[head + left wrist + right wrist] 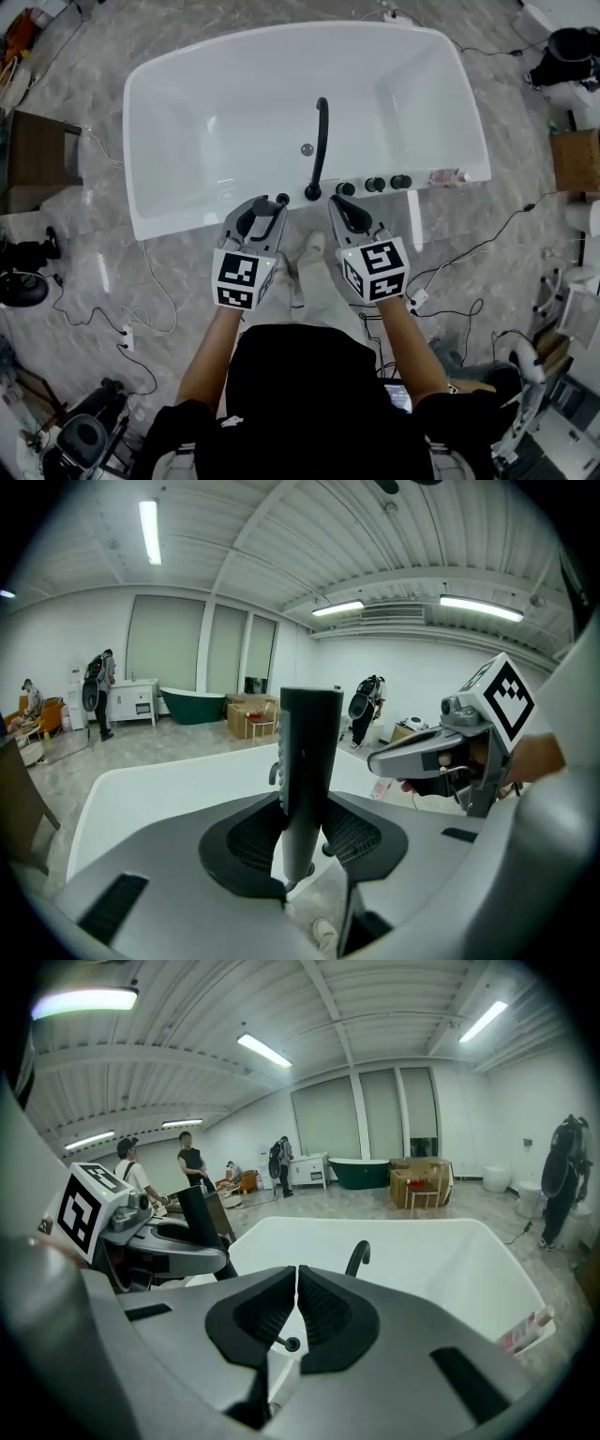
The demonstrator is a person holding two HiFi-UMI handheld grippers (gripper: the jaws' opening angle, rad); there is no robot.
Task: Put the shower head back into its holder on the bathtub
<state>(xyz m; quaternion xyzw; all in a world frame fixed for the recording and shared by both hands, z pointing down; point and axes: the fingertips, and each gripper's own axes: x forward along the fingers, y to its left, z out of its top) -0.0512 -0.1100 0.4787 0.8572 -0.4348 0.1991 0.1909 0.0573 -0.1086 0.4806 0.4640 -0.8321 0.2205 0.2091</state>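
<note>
Black shower head (310, 752), clamped in left tool (302, 829)

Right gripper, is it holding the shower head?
No, the right gripper has its jaws together with nothing between them; the shower head sits in the left gripper.

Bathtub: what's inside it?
Inside the bathtub, only a round drain shows, with the black spout arching over it. The left gripper and right gripper cover part of its near rim.

Marble floor (89, 281), trailing cables (487, 240), cardboard boxes (420, 1177)
</note>
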